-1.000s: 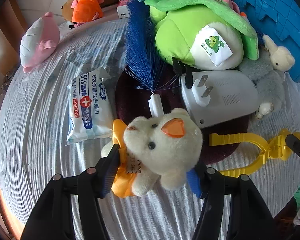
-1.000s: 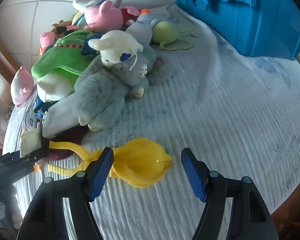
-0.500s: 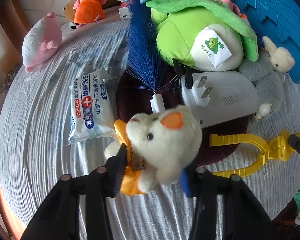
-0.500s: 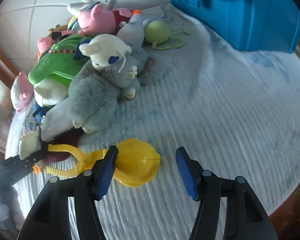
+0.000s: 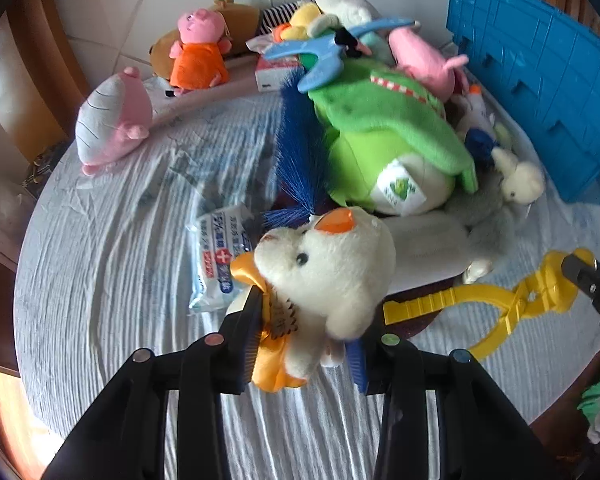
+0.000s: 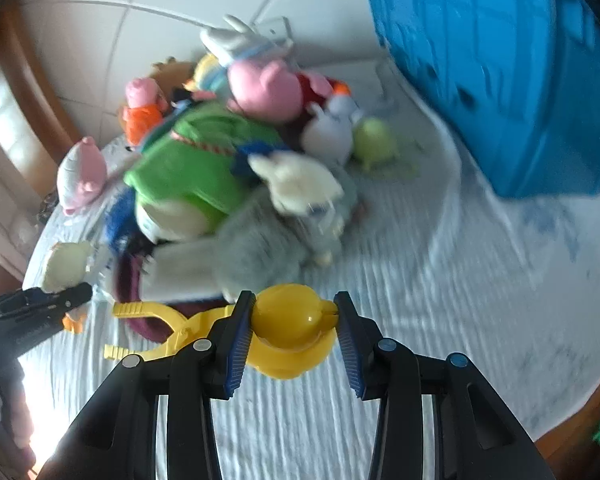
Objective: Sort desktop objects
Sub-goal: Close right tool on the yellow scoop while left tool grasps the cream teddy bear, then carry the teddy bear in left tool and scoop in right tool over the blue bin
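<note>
While blue crate [image 6: 500,80] bounds right, cloth [image 6: 480,280] bare beside.

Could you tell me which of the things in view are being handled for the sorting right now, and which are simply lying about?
In hand:
- cream duck plush, in the closing left gripper
- yellow clamp toy, in the closing right gripper
- blue crate, probably the sorting bin

Lying about:
- green frog plush
- wipes pack
- blue duster
- grey plush
</note>
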The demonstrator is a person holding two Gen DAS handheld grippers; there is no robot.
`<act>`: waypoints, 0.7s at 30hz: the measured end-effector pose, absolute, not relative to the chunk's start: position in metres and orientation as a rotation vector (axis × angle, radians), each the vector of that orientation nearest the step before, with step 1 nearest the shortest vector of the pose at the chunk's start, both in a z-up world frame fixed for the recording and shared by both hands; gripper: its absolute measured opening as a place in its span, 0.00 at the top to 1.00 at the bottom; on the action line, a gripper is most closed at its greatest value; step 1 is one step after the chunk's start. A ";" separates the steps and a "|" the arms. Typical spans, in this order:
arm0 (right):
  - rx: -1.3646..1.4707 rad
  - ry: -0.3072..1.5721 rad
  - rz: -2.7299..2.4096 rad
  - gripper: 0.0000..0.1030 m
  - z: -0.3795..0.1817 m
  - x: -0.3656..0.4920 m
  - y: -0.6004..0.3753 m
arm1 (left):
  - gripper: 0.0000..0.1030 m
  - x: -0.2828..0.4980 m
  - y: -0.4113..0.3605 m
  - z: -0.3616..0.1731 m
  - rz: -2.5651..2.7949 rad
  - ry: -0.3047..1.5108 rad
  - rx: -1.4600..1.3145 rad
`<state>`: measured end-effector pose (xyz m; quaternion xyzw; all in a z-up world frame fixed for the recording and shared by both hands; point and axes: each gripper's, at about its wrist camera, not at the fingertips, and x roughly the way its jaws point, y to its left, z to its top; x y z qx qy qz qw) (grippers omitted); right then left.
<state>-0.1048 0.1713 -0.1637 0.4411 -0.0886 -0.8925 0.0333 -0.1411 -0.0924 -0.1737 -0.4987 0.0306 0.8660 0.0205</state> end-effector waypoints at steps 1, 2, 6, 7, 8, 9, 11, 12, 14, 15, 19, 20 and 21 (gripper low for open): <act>1.339 -0.256 -2.750 0.62 -0.156 -0.106 0.169 | 0.65 -0.137 -0.092 -0.167 2.691 0.089 -1.536; 1.321 -0.239 -2.755 0.62 -0.149 -0.107 0.167 | 0.66 -0.131 -0.091 -0.159 2.697 0.084 -1.524; 1.240 -0.175 -2.777 0.62 -0.117 -0.111 0.158 | 0.71 -0.115 -0.091 -0.124 2.730 0.062 -1.462; 1.216 -0.159 -2.782 0.62 -0.108 -0.111 0.155 | 0.71 -0.112 -0.091 -0.116 2.737 0.057 -1.446; 1.193 -0.142 -2.786 0.62 -0.099 -0.112 0.152 | 0.71 -0.111 -0.092 -0.109 2.741 0.054 -1.432; 1.171 -0.125 -2.790 0.62 -0.091 -0.113 0.149 | 0.71 -0.109 -0.093 -0.103 2.744 0.050 -1.418; 1.132 -0.097 -2.796 0.62 -0.075 -0.114 0.142 | 0.71 -0.108 -0.094 -0.092 2.744 0.039 -1.398; 1.120 -0.089 -2.797 0.62 -0.069 -0.115 0.140 | 0.72 -0.108 -0.094 -0.090 2.740 0.033 -1.395; 1.092 -0.066 -2.801 0.62 -0.058 -0.116 0.135 | 0.74 -0.108 -0.095 -0.086 2.737 0.026 -1.383; 1.079 -0.051 -2.805 0.62 -0.053 -0.117 0.134 | 0.74 -0.108 -0.096 -0.083 2.739 0.026 -1.373; 1.034 0.006 -2.828 0.62 -0.031 -0.118 0.129 | 0.74 -0.106 -0.091 -0.071 2.746 0.031 -1.334; 1.028 0.015 -2.831 0.62 -0.028 -0.118 0.129 | 0.74 -0.107 -0.090 -0.069 2.744 0.035 -1.325; 1.023 0.024 -2.833 0.62 -0.024 -0.118 0.129 | 0.74 -0.109 -0.088 -0.066 2.742 0.038 -1.315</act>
